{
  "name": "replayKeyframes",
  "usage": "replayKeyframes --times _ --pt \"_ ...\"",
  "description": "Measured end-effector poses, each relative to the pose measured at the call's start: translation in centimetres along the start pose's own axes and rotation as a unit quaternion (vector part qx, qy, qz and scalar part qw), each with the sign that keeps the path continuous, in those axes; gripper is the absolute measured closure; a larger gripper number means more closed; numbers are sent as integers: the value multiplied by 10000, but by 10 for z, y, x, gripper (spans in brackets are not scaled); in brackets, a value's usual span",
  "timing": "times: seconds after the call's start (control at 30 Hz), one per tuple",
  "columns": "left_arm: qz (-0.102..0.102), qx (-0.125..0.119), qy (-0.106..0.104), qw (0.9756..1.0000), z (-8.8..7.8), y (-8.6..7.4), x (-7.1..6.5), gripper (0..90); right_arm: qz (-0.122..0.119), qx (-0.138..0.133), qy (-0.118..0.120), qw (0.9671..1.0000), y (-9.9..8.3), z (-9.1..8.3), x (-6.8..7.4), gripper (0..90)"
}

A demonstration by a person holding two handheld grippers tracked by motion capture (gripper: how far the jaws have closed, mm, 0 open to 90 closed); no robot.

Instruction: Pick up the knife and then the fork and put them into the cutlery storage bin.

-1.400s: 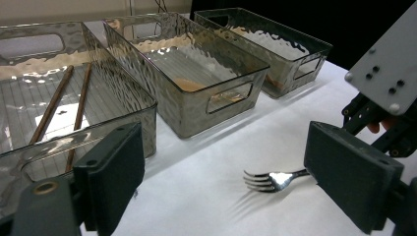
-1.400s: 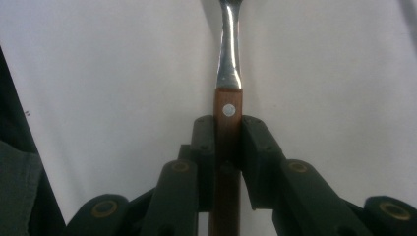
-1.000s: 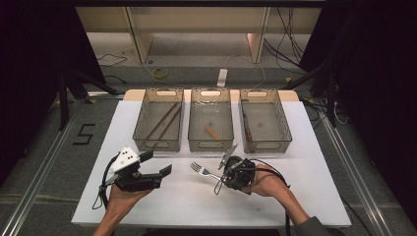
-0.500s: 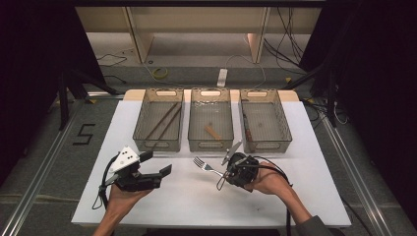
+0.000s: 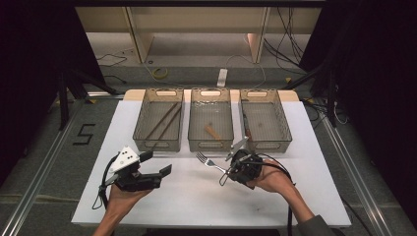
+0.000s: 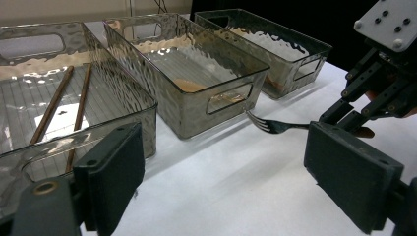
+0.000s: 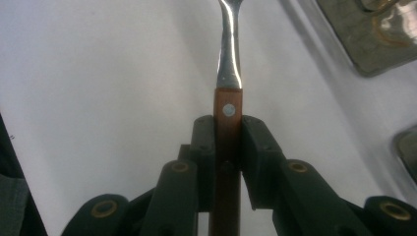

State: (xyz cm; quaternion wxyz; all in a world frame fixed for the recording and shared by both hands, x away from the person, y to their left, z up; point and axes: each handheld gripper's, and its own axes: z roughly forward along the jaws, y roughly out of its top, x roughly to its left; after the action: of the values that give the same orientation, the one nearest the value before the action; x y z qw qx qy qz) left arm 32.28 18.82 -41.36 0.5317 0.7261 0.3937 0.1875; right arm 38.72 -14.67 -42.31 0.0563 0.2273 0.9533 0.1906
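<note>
A fork (image 5: 208, 162) with a metal head and a brown wooden handle is held just in front of the middle bin, its tines pointing left. My right gripper (image 5: 224, 171) is shut on the handle. In the right gripper view the two pads (image 7: 204, 142) clamp the wooden handle of the fork (image 7: 228, 110) from both sides, above the white table. My left gripper (image 5: 156, 163) hovers at the front left, open, with nothing between its pads (image 6: 115, 162). From the left gripper view, the fork (image 6: 275, 127) and the right gripper (image 6: 346, 122) show to the right.
Three clear bins stand in a row at the back of the white table (image 5: 196, 206). The left bin (image 5: 156, 146) holds two brown chopsticks (image 5: 164, 121). The middle bin (image 5: 210, 146) holds a small brown wooden piece (image 5: 212, 132). The right bin (image 5: 268, 145) has a dark item at its left wall.
My right gripper has carried the fork slightly farther from the front edge, toward the bins. The left gripper has stayed where it was.
</note>
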Motion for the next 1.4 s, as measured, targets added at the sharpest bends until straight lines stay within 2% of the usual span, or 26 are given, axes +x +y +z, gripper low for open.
replayKeyframes --times 0.33,0.73,0.9,1.2,1.4 --pt "-6 -2 -1 10000 0 0 0 150 221 -272 -132 9993 -6 -16 -15 775" --pt "-6 -4 -2 10000 0 0 0 151 619 -563 -277 9961 -13 -32 -35 774" --pt "-8 -1 2 10000 0 0 1 151 694 -670 -325 9948 -16 -36 -43 774" --pt "-8 -11 12 10000 0 0 1 150 883 -857 -451 9914 -16 -46 -55 774" --pt "-17 -22 19 10000 0 0 1 150 1081 -975 -548 9878 -18 -51 -69 774"
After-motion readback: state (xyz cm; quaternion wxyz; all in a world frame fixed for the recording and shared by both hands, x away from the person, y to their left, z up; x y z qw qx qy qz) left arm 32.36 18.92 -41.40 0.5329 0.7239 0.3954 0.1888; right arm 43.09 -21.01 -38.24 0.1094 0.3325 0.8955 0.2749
